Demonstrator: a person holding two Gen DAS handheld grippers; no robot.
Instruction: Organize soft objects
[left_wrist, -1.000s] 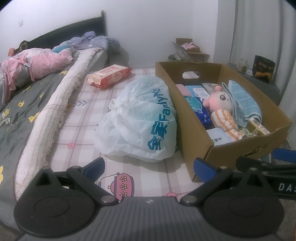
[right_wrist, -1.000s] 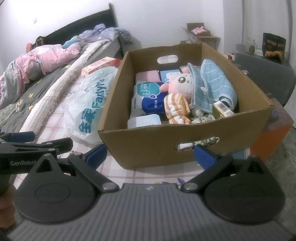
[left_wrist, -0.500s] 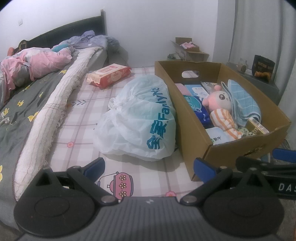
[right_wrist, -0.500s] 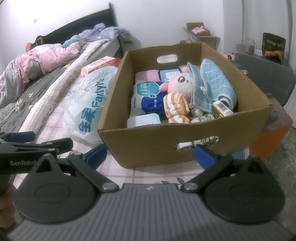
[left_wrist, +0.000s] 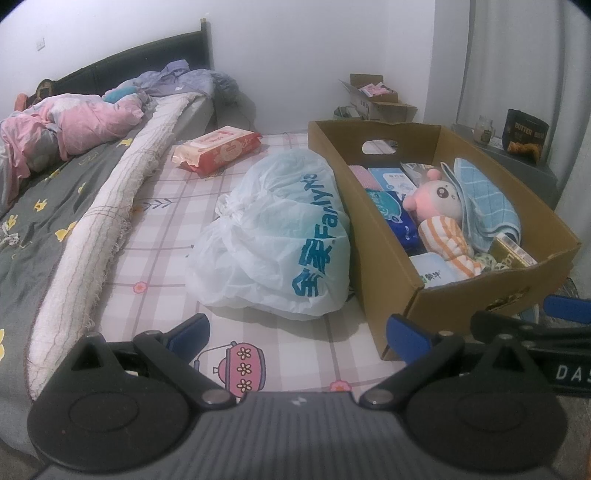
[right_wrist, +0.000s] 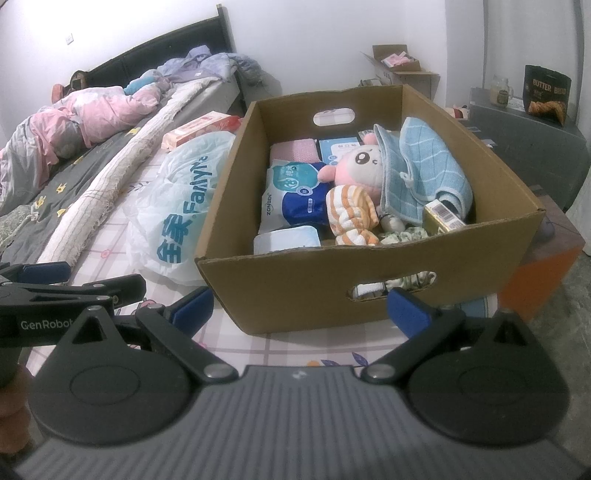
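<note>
Bedroom, white walls, dark headboard (left_wrist: 147, 59) at the far end. Bed surface covered by a pink plaid sheet (left_wrist: 162, 236) with cartoon prints; grey patterned quilt (left_wrist: 40, 206) and pink bedding (left_wrist: 74, 129) heaped to the left, a rolled off-white blanket edge (left_wrist: 103, 221) running lengthwise between quilt and sheet. Grey cabinet (right_wrist: 528, 140) at right carrying a glass jar (right_wrist: 499, 90) and a black bread bag (right_wrist: 547, 94). Cardboard box (right_wrist: 369, 273) resting on the sheet near the bed's foot, long axis running toward the headboard wall, handle cut-outs in both short ends. Inside: pink plush doll (right_wrist: 360, 166) lying with head toward the far end, face up, partly under a blue checked cloth (right_wrist: 424, 166); blue tissue pack (right_wrist: 295, 195) beside it. White plastic bag (left_wrist: 280, 240) touching the box's left wall; red wipes pack (left_wrist: 218, 149) well beyond it. Left gripper (left_wrist: 297, 328) spread wide, empty, held low over the sheet. Right gripper (right_wrist: 299, 304) likewise spread, empty, facing the box's near wall.
</note>
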